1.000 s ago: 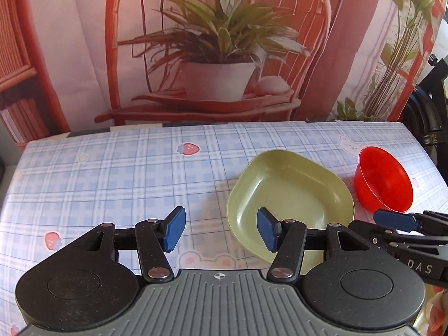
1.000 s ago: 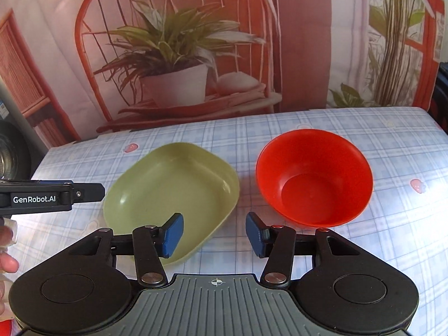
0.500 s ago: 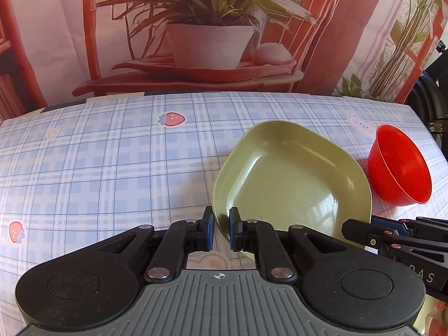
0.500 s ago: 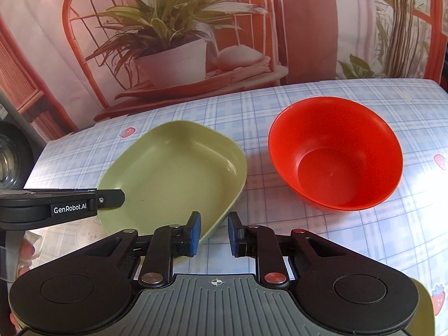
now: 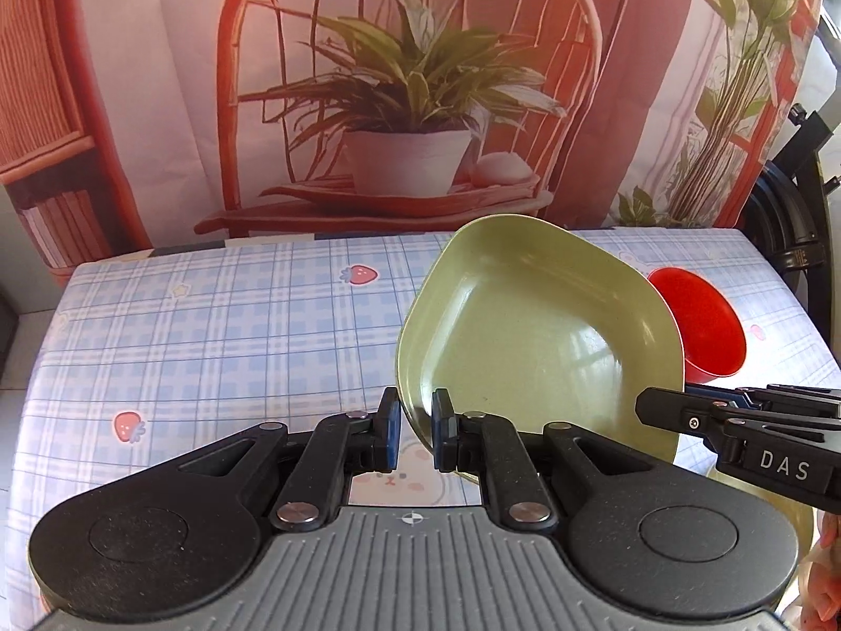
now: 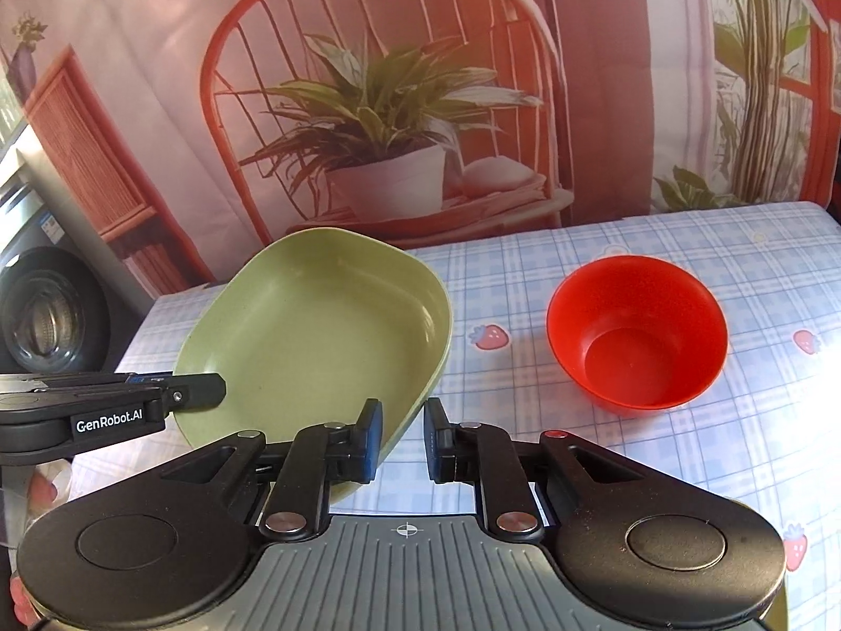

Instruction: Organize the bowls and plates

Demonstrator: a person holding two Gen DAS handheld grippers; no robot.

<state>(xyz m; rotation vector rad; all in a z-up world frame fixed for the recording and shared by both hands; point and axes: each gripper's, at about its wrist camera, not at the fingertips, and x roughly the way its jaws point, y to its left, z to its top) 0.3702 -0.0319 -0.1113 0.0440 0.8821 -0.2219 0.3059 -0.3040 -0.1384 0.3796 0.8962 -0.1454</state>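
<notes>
The green plate is the landmark: it is tilted up, its far edge lifted above the table with the blue checked, strawberry-print cloth. The left gripper has its blue pads closed on the plate's near-left rim, one pad inside the plate and one outside. The right gripper also sits at the plate's near rim on the opposite side; its left pad lies inside the rim, the right pad stands a little apart outside, so the jaws are narrowly open and I cannot tell whether they pinch the rim. The red bowl stands upright on the table just right of the plate, apart from it. Behind the plate hangs a backdrop printed with a potted plant on a chair.
</notes>
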